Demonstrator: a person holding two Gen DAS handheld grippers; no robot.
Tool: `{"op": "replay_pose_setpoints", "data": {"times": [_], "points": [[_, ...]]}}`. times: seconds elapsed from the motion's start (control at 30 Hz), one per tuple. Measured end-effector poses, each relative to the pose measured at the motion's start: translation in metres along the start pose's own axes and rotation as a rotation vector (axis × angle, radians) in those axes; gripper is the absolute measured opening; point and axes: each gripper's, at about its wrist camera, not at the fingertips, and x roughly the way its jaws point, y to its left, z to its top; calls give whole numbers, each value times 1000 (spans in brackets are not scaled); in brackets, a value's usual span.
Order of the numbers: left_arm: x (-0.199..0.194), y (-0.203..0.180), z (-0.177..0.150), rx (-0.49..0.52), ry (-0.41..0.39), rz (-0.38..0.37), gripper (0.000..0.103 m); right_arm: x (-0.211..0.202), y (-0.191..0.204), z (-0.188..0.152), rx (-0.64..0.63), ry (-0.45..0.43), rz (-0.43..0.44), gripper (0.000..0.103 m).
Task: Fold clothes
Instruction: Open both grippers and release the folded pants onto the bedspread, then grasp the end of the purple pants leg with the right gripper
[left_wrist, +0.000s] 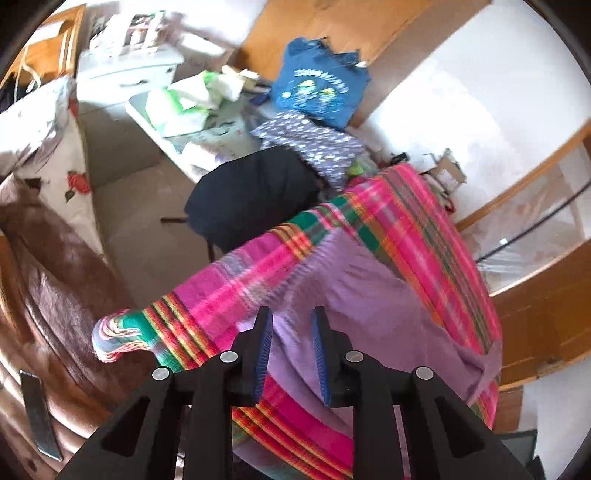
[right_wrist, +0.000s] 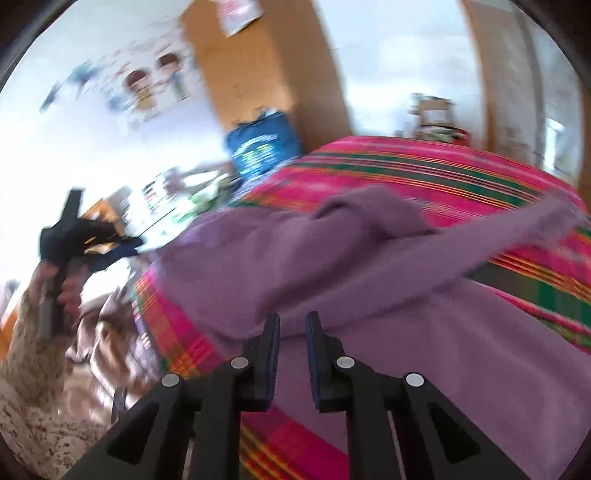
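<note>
A purple garment (left_wrist: 373, 317) lies spread on a pink, green and orange striped cloth (left_wrist: 229, 284) over a table. My left gripper (left_wrist: 291, 321) hovers over the garment's near edge, jaws open, nothing between them. In the right wrist view the same purple garment (right_wrist: 332, 258) lies rumpled, with a sleeve (right_wrist: 517, 236) stretched to the right on the striped cloth (right_wrist: 424, 162). My right gripper (right_wrist: 291, 325) is just above the garment, jaws open and empty. The left gripper (right_wrist: 122, 243) shows at the left, held in a hand. Both views are motion-blurred.
Beyond the table, a black chair back (left_wrist: 255, 199), a purple patterned garment (left_wrist: 314, 144) and a blue printed shirt (left_wrist: 321, 85) are piled. A cluttered white desk (left_wrist: 192, 110) stands behind. A brown sofa (left_wrist: 48, 280) is at the left, wooden doors (left_wrist: 546, 317) at the right.
</note>
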Motion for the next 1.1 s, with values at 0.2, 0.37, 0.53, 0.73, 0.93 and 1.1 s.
{"op": "replay_pose_setpoints", "data": {"times": [0.2,0.37,0.53,0.73,0.93,1.1], "points": [[11,-61,-26,209,94,-120,23,-22,-33,0,111,-56,-72,17],[35,-113,-61,394,191,-185,23,-52,-48,4,98,-95,-161,17],[59,-161,-96,554,268,-243,23,-85,-77,8,90,-96,-284,18],[88,-190,-120,651,310,-243,23,-77,-120,25,181,-51,-270,19],[97,-193,-139,720,316,-244,23,-27,-146,54,222,4,-231,25],[104,-200,-145,754,317,-257,23,11,-161,81,250,46,-222,28]]}}
